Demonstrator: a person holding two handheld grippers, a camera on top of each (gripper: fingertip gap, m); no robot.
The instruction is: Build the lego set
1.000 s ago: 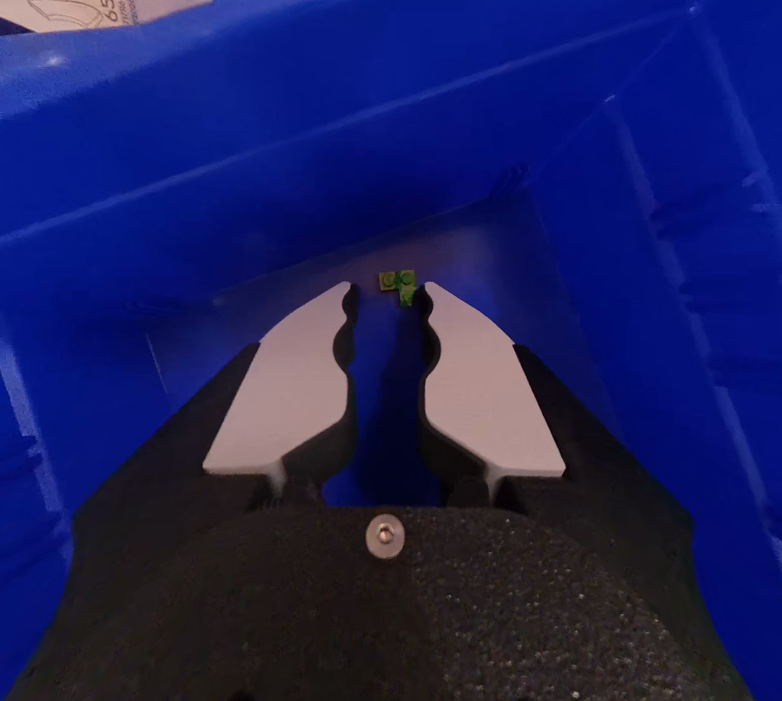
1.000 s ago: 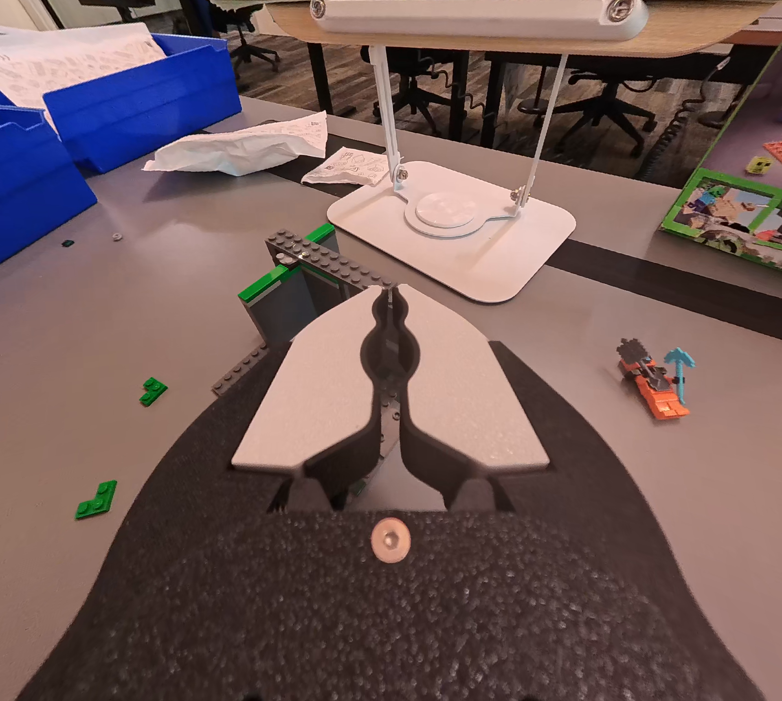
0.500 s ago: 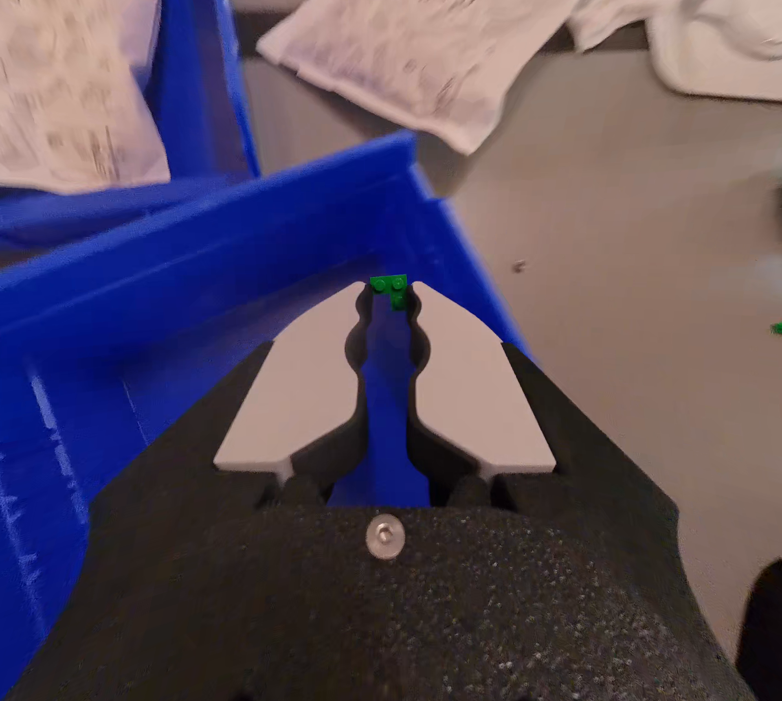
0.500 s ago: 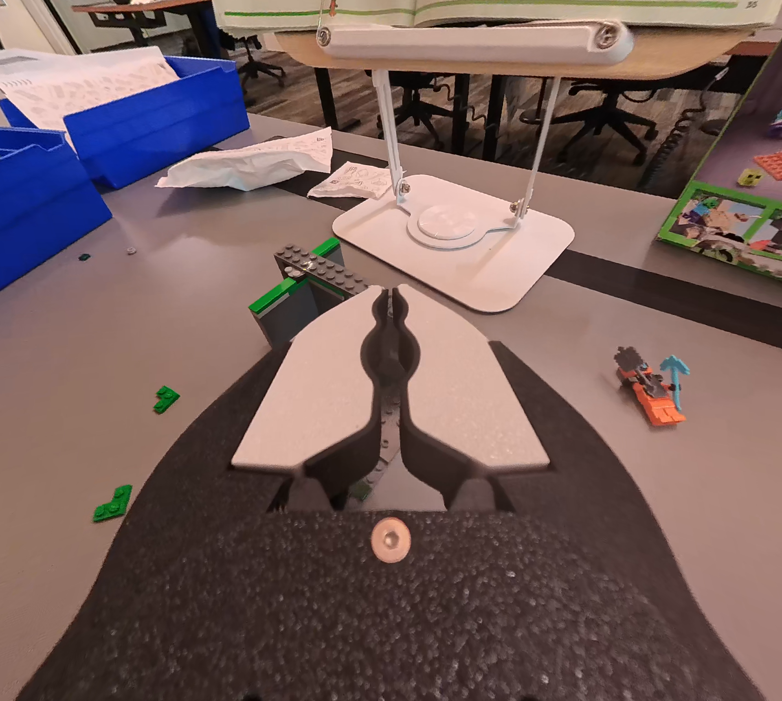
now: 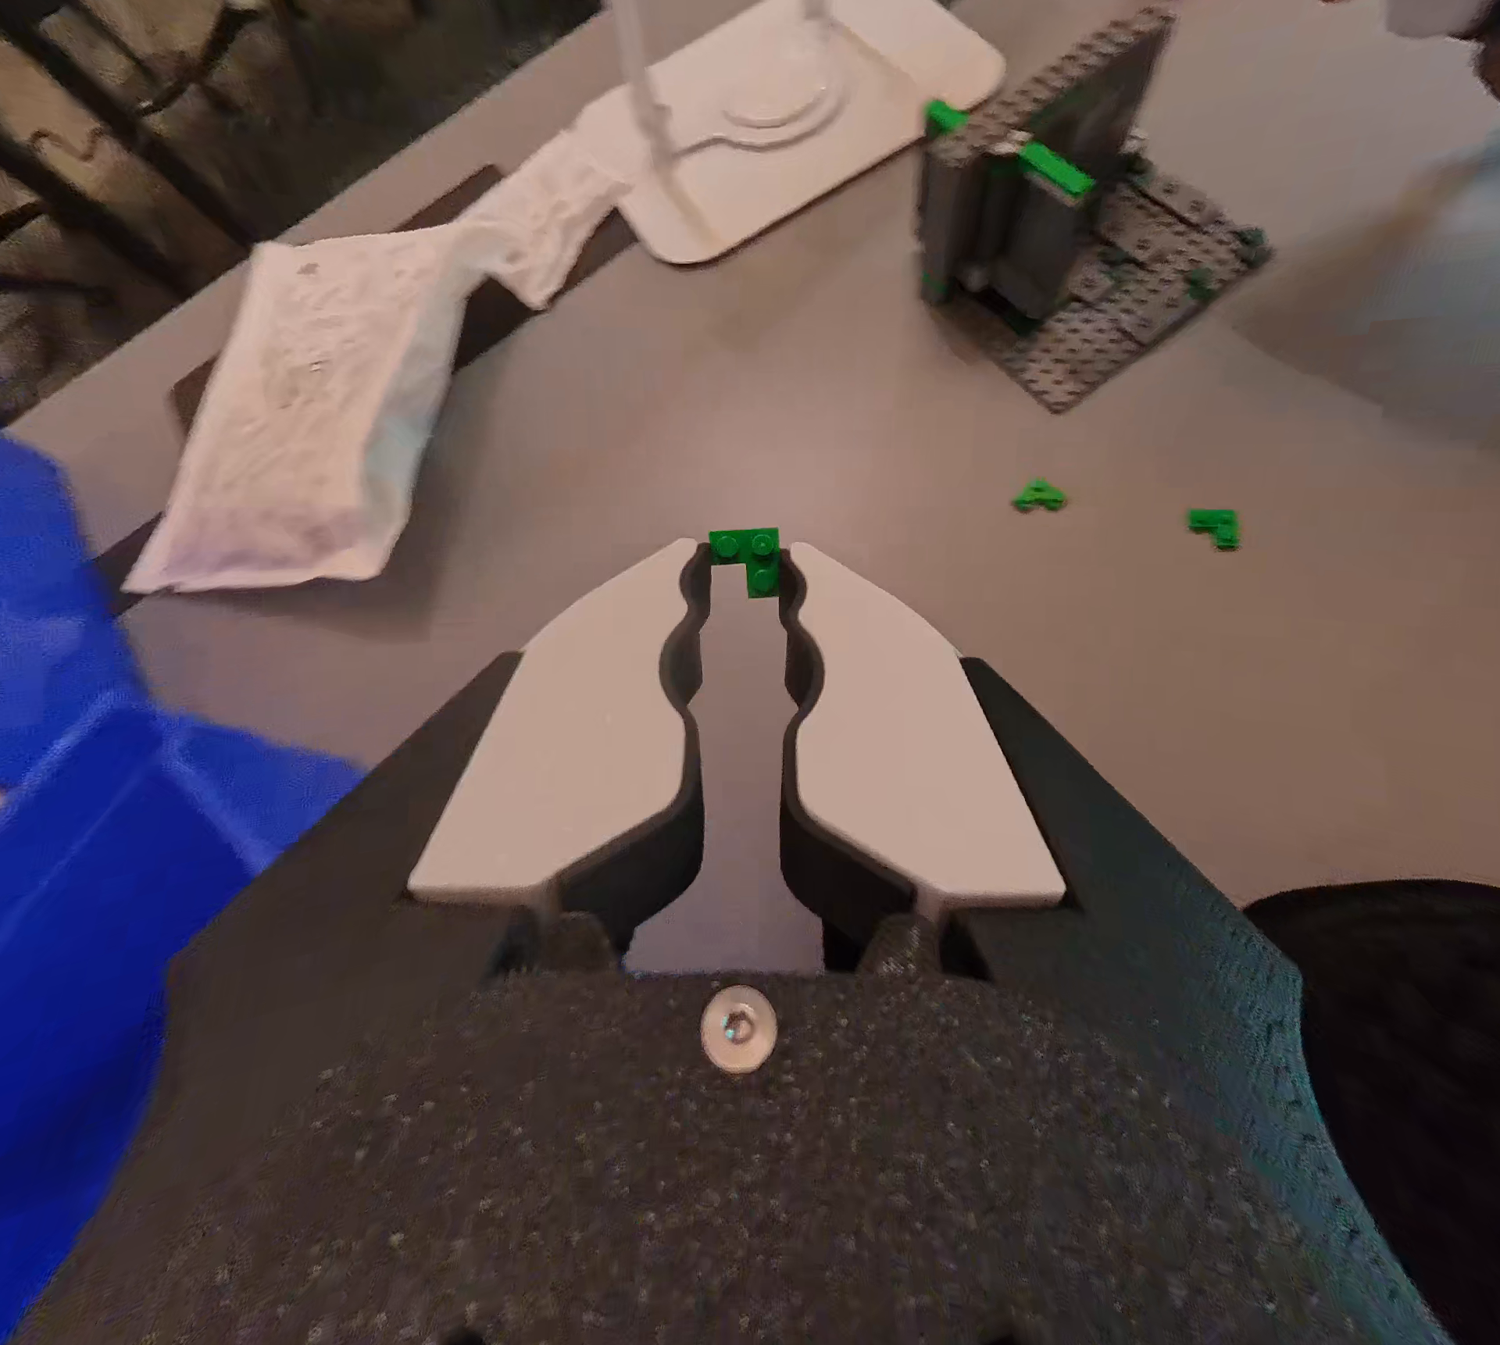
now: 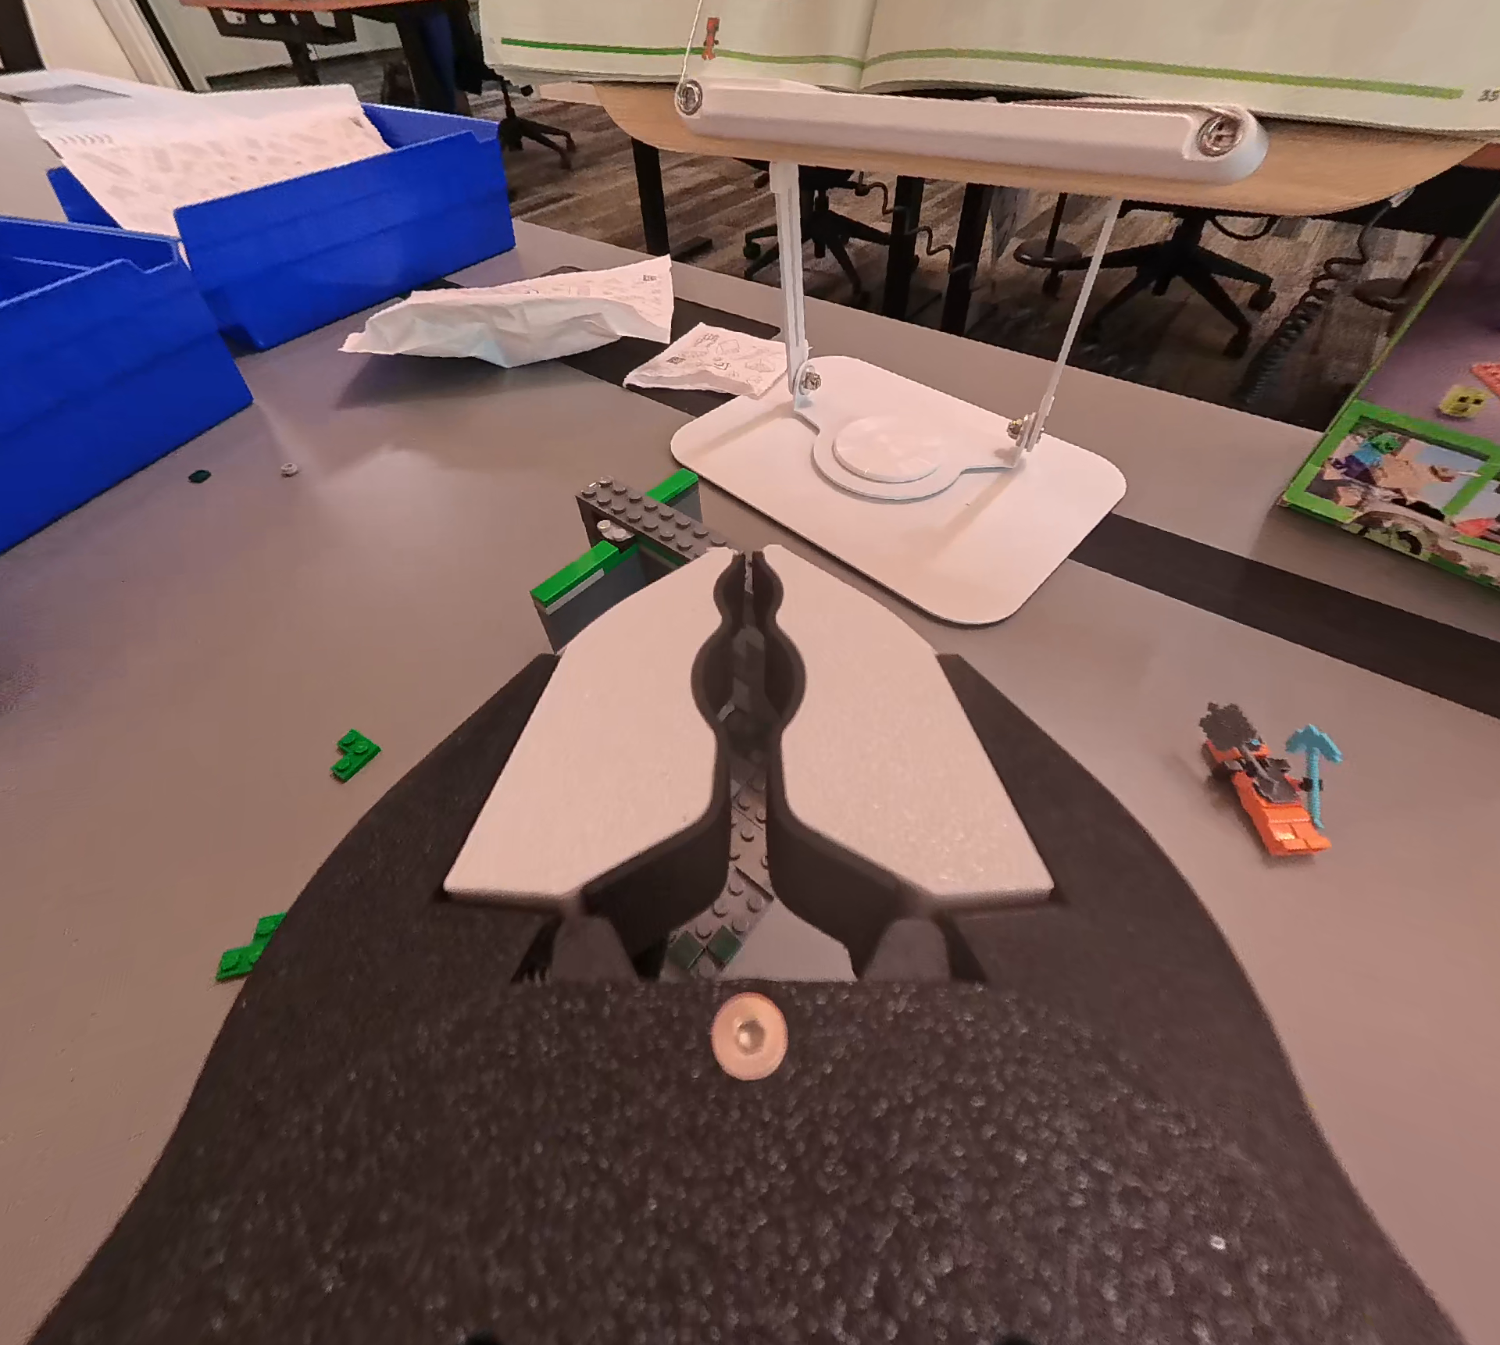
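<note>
Broadly, we see the grey bench (image 5: 812,397) carrying the dark grey build (image 5: 1047,219) at two o'clock in the left wrist view, presumably within reach for adding pieces. Our right gripper (image 6: 748,559) has its jaws pressed together on that build's upright wall, seemingly to steady it. Our left gripper (image 5: 745,553) has its jaws clamped on a small green L-shaped plate (image 5: 748,559), studs facing us, held above the bench.

Bare grey tabletop (image 5: 730,413) lies open mid-bench. Obstacles: crumpled white paper bag (image 5: 325,413) toward far-left edge, white metal bookstand base (image 5: 812,113) at far edge, grey brick-built wall model (image 5: 1023,210), apparently two loose green corner plates (image 5: 1213,525) right.
</note>
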